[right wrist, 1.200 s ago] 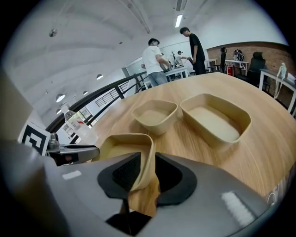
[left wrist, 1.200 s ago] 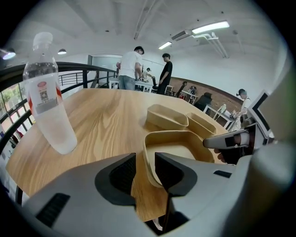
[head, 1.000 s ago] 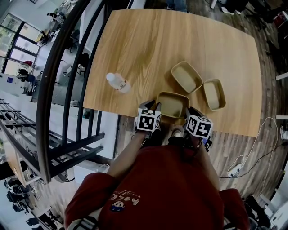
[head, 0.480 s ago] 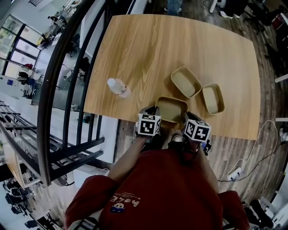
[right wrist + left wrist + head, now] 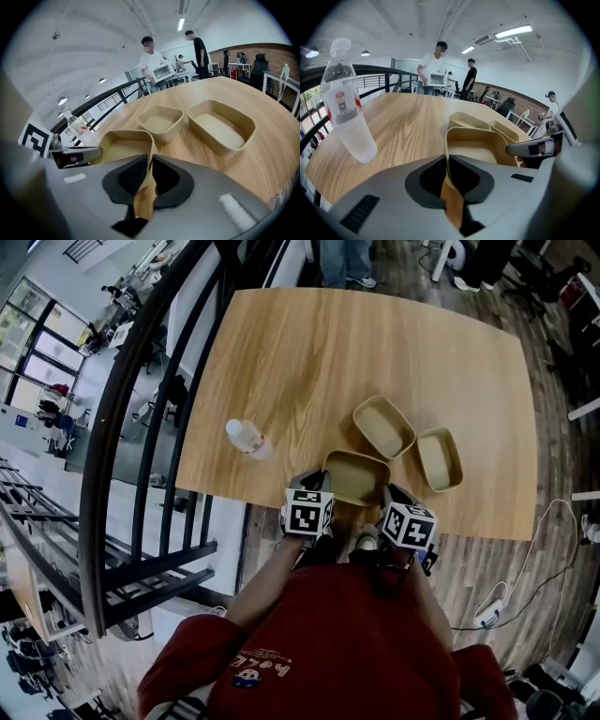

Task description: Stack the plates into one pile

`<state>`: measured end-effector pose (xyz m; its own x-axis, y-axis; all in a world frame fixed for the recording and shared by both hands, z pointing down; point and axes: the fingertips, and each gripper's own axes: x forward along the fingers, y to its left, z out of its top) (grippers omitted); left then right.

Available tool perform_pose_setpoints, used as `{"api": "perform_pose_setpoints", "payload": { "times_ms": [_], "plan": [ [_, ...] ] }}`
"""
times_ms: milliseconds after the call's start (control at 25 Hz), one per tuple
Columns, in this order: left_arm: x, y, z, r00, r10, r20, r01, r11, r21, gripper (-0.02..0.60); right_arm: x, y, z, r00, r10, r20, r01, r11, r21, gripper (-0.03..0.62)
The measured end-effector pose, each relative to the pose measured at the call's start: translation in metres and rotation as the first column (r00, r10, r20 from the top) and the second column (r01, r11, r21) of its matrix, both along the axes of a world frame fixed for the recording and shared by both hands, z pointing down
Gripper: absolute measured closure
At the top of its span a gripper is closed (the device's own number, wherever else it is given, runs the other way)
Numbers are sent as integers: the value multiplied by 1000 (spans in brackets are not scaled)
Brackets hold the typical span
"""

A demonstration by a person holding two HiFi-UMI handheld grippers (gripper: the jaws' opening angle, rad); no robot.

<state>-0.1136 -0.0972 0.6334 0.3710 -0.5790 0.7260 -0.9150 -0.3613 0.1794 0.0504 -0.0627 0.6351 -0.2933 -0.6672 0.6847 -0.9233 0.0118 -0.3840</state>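
Three beige rectangular plates lie on the wooden table (image 5: 309, 362). The near plate (image 5: 356, 476) sits at the front edge, the middle plate (image 5: 384, 426) behind it and the third plate (image 5: 439, 458) to the right. My left gripper (image 5: 446, 164) is shut on the near plate's (image 5: 476, 145) left front rim. My right gripper (image 5: 150, 176) is shut on the same plate's (image 5: 124, 145) right front rim. Both pairs of jaws have just been closing, and the rim stands pinched between the pads. In the head view the left gripper (image 5: 322, 480) and right gripper (image 5: 388, 495) flank the plate's near corners.
A clear plastic bottle (image 5: 247, 439) stands upright left of the plates, close to the table's left edge; the left gripper view shows the bottle (image 5: 347, 108) near. A black railing (image 5: 141, 427) runs along the left. People stand beyond the far end of the table.
Both grippers stay at the near plate's front corners. The plate has not shifted on the table. Only the head view has drifted a little.
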Motion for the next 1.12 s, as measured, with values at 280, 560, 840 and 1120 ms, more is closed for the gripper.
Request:
{"api": "perform_pose_setpoints", "payload": {
  "times_ms": [280,560,840,1120],
  "plan": [
    [4,-13,-24,1000,6,-13,-6,998,56,555,3,-9,-19,999,31,8,-32,998,49,553],
    [7,-27,-45,1000,21,-19,-19,995,101,557,6,-19,-41,998,62,22,-64,993,99,554],
    [9,-44,-63,998,56,-18,-53,988,143,557,5,-27,-56,994,105,25,-107,986,131,554],
    [28,-72,-77,991,128,-26,-121,976,181,557,18,-40,-67,984,177,20,-178,971,161,554]
  ]
}}
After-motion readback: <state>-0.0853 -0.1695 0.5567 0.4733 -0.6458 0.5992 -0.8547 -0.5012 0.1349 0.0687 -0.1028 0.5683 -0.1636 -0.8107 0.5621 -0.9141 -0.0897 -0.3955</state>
